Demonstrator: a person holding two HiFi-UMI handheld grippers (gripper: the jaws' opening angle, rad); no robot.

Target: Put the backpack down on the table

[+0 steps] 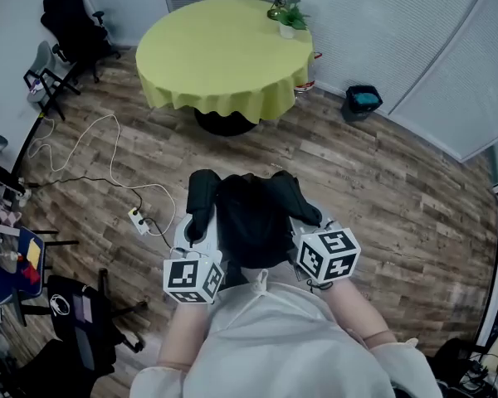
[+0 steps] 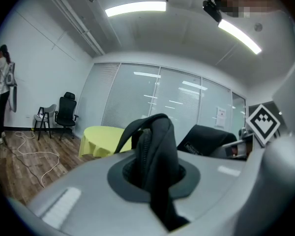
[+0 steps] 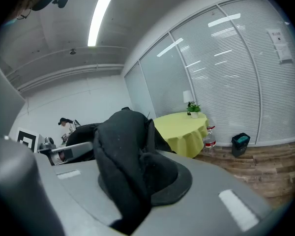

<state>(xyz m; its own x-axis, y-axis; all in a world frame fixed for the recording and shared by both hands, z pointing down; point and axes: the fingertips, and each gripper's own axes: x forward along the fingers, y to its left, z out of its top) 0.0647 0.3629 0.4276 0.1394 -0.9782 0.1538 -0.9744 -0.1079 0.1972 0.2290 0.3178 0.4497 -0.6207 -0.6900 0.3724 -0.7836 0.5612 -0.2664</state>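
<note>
Left gripper [image 1: 197, 232] and right gripper [image 1: 305, 226] each clamped tight on backpack [image 1: 251, 218] fabric, suspending it between them for table [image 1: 224, 56] ahead.

No legible words, numbers or brands anywhere.
Black-and-white square patterns only, no letters, on left marker cube [image 1: 193, 279] and right marker cube [image 1: 328, 255].
Paper notice [image 2: 220, 116] stuck on glass wall [image 2: 137, 102]: print too small to read.
Faint pale print on body of backpack [image 2: 206, 140]: blurred, unreadable.
</note>
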